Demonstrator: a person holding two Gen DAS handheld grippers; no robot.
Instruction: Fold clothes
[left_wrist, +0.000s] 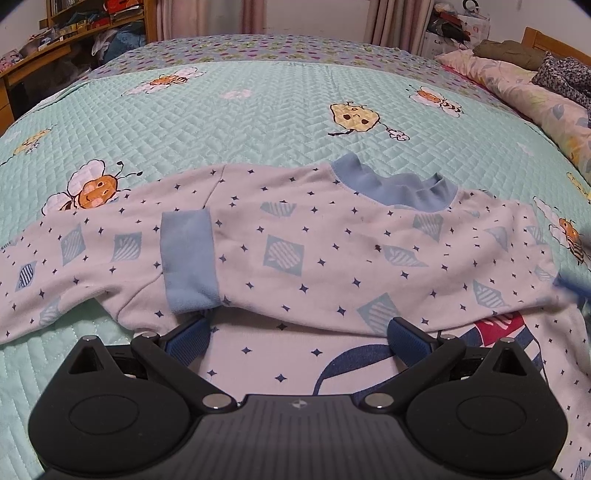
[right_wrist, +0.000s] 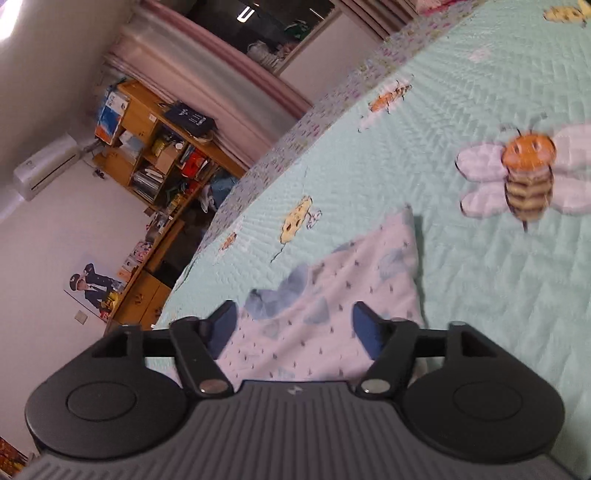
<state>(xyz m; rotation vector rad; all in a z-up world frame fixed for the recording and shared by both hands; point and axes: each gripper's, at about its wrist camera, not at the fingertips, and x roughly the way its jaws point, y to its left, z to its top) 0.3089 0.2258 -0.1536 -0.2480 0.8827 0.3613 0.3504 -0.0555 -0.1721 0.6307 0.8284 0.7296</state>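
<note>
From my left gripper (left_wrist: 297, 338) I look down on the pyjama top (left_wrist: 295, 254), which lies spread across the mint quilted bedspread (left_wrist: 258, 118), its blue collar (left_wrist: 395, 184) towards the far side and one sleeve folded inward so the blue cuff (left_wrist: 188, 258) rests on the body. The left jaws stand wide apart over the near edge of the cloth, pinching nothing. My right gripper (right_wrist: 291, 328) is rolled hard to one side, its jaws also well apart; the same garment (right_wrist: 332, 295) shows between them, but the picture is blurred, so I think the pads are clear of it. A wooden bookshelf (right_wrist: 159, 147) stands beyond the bed.
</note>
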